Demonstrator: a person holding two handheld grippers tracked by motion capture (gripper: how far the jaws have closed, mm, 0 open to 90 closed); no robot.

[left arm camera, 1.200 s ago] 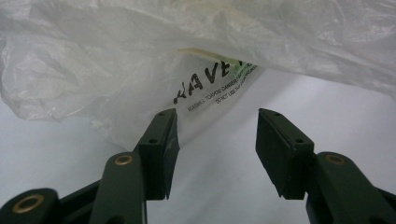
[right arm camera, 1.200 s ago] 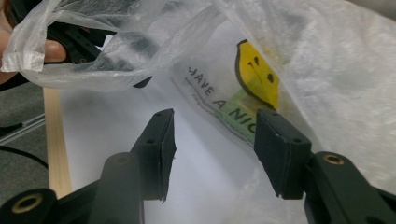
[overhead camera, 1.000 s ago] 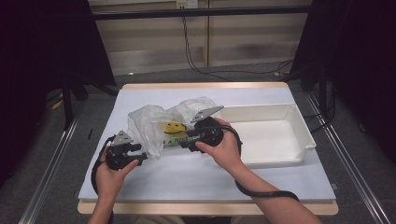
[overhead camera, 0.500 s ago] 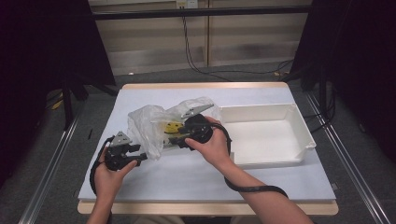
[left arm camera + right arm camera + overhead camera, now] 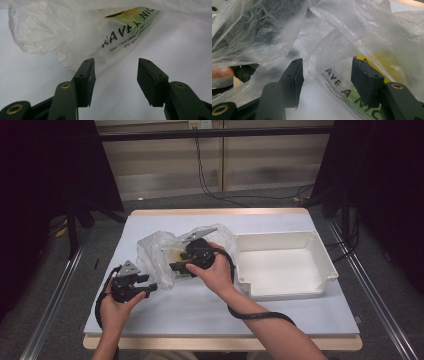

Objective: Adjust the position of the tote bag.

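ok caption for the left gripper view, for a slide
Open left gripper facing a crumpled clear plastic bag on the white table

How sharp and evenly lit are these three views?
High view: table evenly lit, surroundings dark. Left gripper view: plastic bag print readable, top edge washed out. Right gripper view: bag film close to the lens soft and hazy, jaws crisp.

Lab-style recording bay, not a home.

Pale table (image 5: 280, 320) on a wooden top, hemmed left and right by black curtains (image 5: 45, 175). Metal floor rails (image 5: 55, 295) along both sides, cables (image 5: 210, 180) dangling down the far panelled wall from a socket, dark crossbar (image 5: 215, 132) overhead, grey floor.
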